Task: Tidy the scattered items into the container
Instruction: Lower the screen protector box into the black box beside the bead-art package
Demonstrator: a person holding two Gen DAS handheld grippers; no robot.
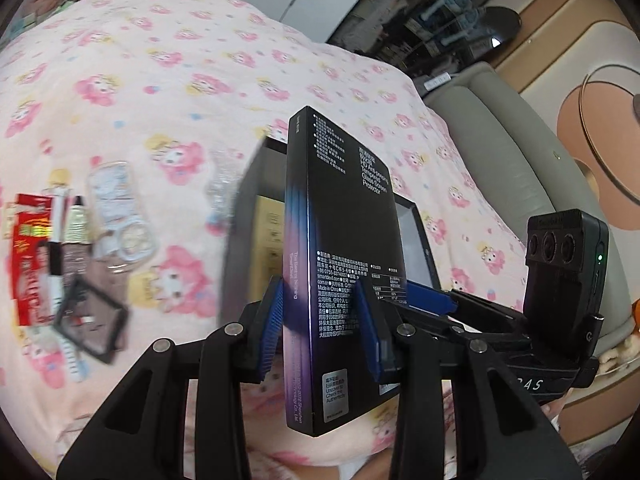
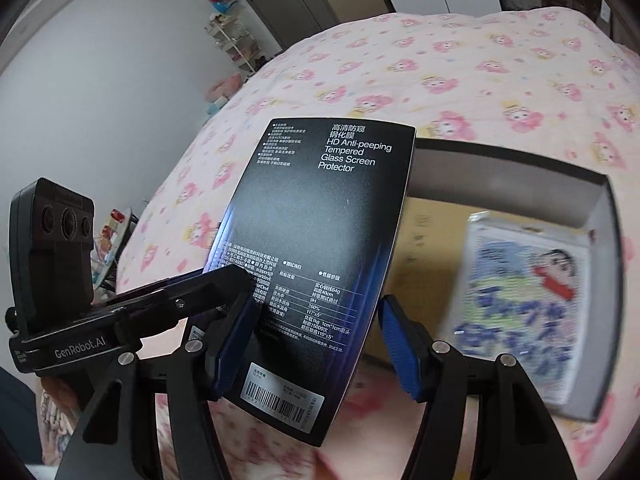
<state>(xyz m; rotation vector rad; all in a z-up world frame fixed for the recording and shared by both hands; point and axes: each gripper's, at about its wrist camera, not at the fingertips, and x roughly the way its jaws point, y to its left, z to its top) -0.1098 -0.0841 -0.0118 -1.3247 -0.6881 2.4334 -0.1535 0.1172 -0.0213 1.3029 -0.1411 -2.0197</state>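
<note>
Beneath me spreads the pink cartoon-print bedspread (image 1: 168, 80), and on it sits the open black container (image 2: 600, 216), a blurred cartoon packet (image 2: 520, 320) lying inside. Above its near edge my left gripper (image 1: 320, 320) clamps the black screen protector box (image 1: 340, 240) upright between its blue pads. My right gripper (image 2: 316, 344) hangs spread wide, its pads on either side of the box. Small scattered items (image 1: 80, 248) lie off to the left.
</note>
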